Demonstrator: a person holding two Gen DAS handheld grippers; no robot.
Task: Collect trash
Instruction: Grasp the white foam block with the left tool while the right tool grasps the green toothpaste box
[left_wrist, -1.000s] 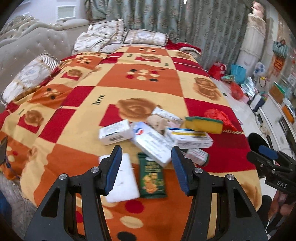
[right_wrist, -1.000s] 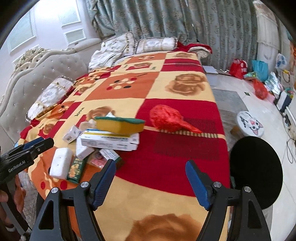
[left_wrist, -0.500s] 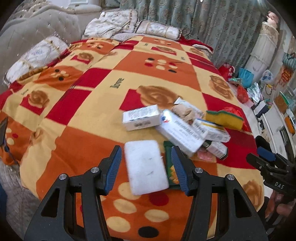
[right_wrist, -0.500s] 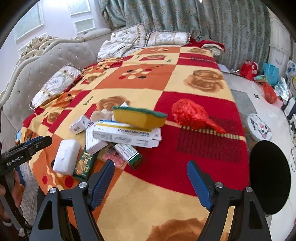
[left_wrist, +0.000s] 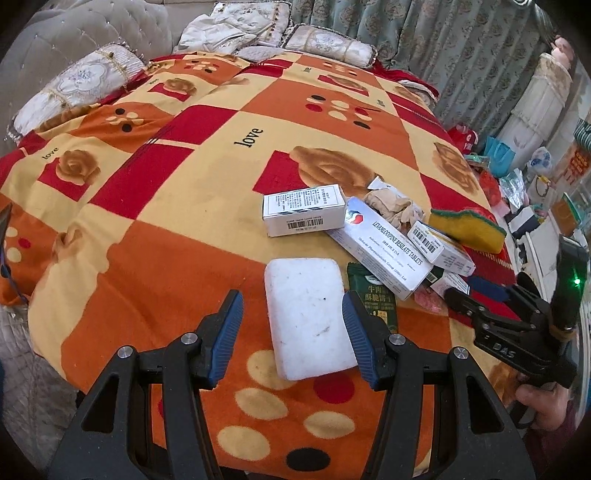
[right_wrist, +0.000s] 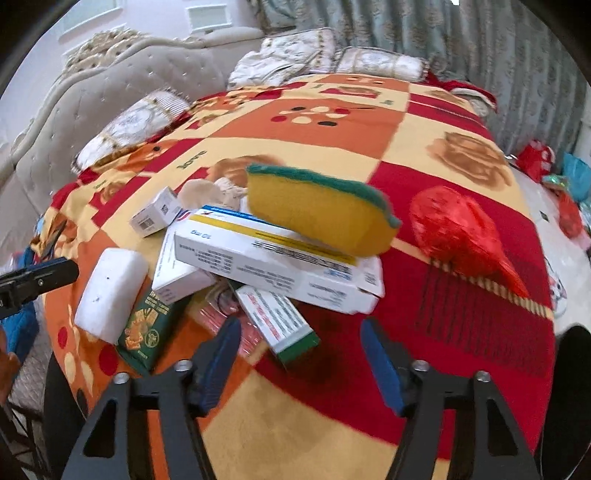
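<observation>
A pile of trash lies on the patterned blanket (left_wrist: 166, 258). My left gripper (left_wrist: 291, 332) stands open astride a white foam block (left_wrist: 310, 317), whose right edge is near one pad; the left pad is clear of it. A green snack packet (left_wrist: 373, 295), a long tablet box (left_wrist: 384, 251) and a small white box (left_wrist: 303, 216) lie beside it. My right gripper (right_wrist: 301, 360) hovers low over a small red, white and green box (right_wrist: 277, 321). Its jaws are closing, and the box's near end is between the fingertips, untouched. A yellow sponge (right_wrist: 317, 210) rests on a long white box (right_wrist: 273, 266).
A red plastic bag (right_wrist: 458, 232) lies to the right of the pile. Crumpled cloth (right_wrist: 207, 192) sits behind the boxes. Pillows (left_wrist: 74, 88) and a padded headboard (right_wrist: 92, 96) border the bed. A black round stool (right_wrist: 572, 387) and bags stand on the floor at right.
My left gripper slid left and lower, from over the boxes to astride the white foam block. My right gripper came down close to the pile and its jaws narrowed.
</observation>
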